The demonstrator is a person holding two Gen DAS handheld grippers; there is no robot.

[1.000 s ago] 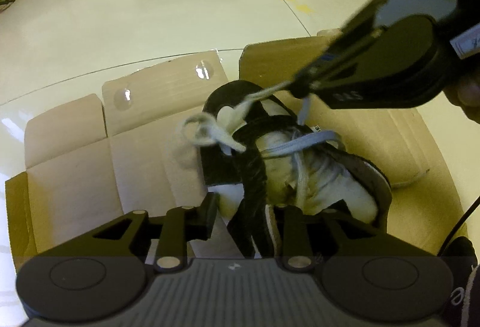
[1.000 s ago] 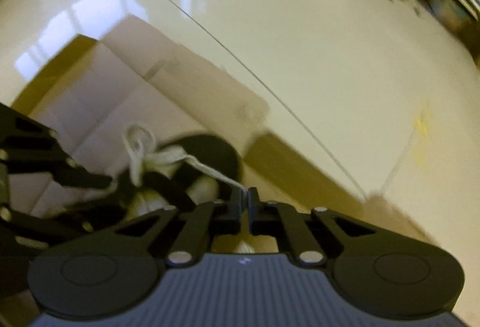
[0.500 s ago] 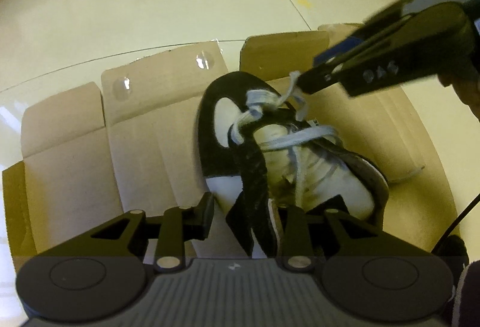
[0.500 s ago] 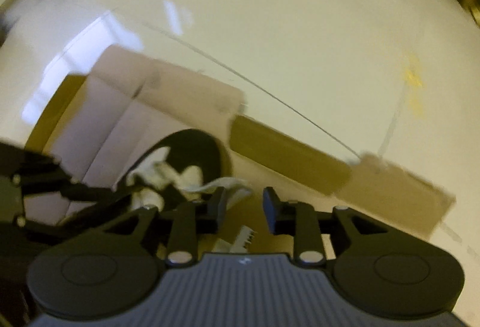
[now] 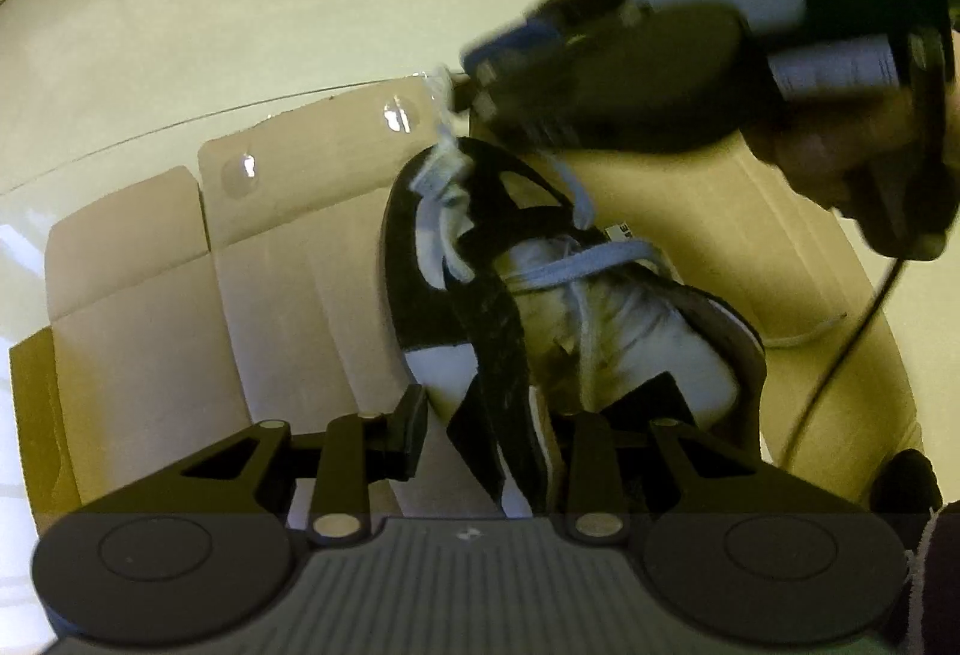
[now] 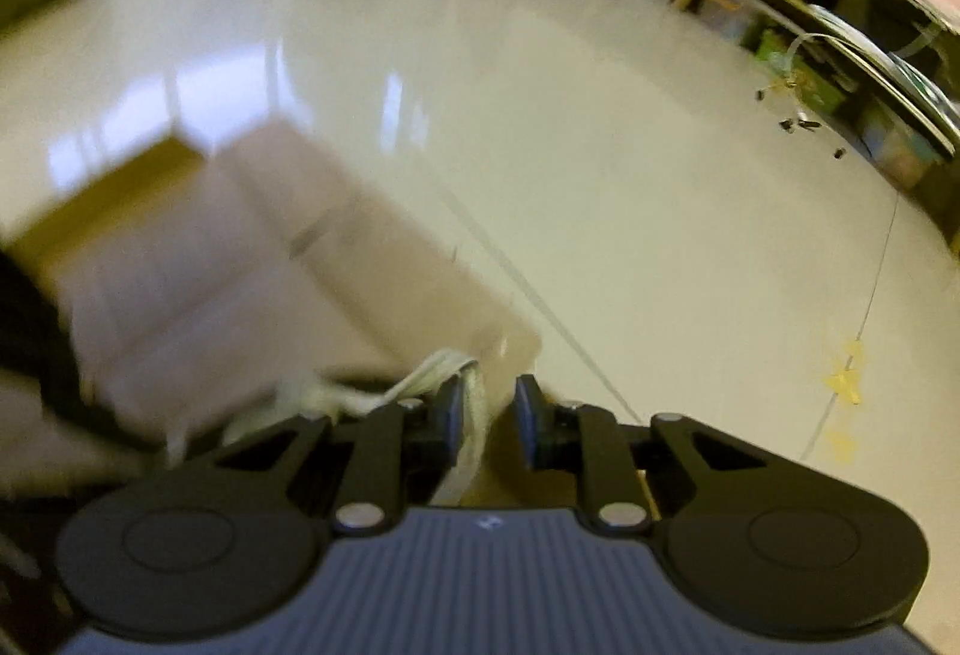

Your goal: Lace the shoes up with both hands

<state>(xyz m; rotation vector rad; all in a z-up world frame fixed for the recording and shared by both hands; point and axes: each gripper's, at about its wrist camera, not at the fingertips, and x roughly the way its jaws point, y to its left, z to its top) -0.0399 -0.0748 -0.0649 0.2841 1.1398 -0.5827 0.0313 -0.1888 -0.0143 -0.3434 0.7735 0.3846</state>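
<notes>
Since the earlier frame my right gripper (image 6: 486,415) has swung up toward the toe end of the shoe (image 5: 600,331), and its jaws, pinched shut on the lace (image 6: 471,415) back then, now stand apart and are closing with a strand between them, pads not yet pressing.

Left gripper (image 5: 492,433) hangs over the heel, jaws part open astride the dark collar; I cannot tell whether they bear on it. Shoe lies on flattened cardboard (image 5: 150,307) on the floor.

Step in hand, I judge: regrasping the lace near the front eyelets. Next calls for a firm pinch, then a steady pull.
</notes>
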